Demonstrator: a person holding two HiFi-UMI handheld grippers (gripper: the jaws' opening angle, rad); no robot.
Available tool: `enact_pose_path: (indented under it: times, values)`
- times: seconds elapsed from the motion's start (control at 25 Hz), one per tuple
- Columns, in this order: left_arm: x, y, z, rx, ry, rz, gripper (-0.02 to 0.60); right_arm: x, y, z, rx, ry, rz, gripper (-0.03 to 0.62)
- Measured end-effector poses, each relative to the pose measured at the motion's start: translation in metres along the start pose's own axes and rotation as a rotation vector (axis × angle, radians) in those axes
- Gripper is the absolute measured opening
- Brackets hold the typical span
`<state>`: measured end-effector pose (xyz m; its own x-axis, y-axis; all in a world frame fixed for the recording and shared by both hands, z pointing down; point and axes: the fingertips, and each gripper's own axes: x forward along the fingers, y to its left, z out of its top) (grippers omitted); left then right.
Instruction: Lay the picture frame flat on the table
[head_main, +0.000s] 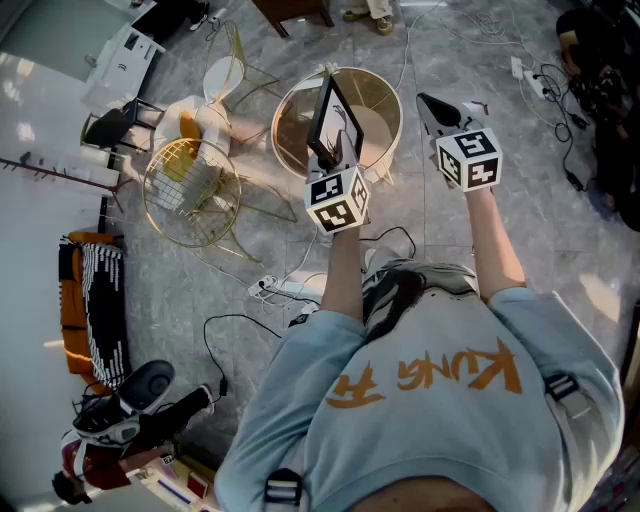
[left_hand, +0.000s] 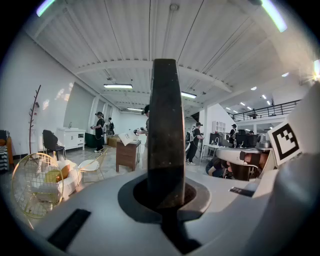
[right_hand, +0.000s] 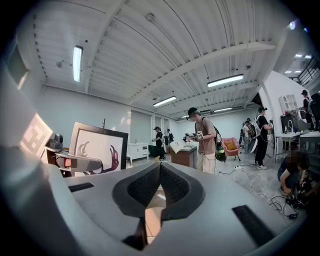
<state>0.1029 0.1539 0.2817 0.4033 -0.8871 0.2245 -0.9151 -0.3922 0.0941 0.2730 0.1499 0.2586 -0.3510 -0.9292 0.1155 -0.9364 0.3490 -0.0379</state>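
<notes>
The black picture frame stands upright in the air over a round table with a wooden top and a white rim. My left gripper is shut on its lower edge. In the left gripper view the frame shows edge-on as a dark bar rising from between the jaws of the left gripper. My right gripper hangs to the right of the frame, apart from it. Its jaws are shut with nothing between them. From there the frame shows a white print with a red figure.
A gold wire chair and a white chair stand left of the table. Cables and a power strip lie on the grey floor. Several people and a wooden cabinet are farther off in the room.
</notes>
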Motion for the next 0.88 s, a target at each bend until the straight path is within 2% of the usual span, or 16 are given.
enact_pose_path:
  times: [0.28,0.64,0.88]
  values:
    - [-0.008,0.005,-0.004,-0.007,-0.002,0.009,0.026,-0.001,0.002,-0.001,0.042,-0.025,-0.022,-0.003]
    - [-0.008,0.015,-0.008,-0.021,0.003,0.017,0.026,0.007,0.003,-0.009,0.044,0.006,-0.042,-0.003]
    - [-0.002,0.015,0.007,-0.025,-0.017,0.017,0.026,0.011,-0.005,0.004,0.038,0.001,-0.046,-0.003]
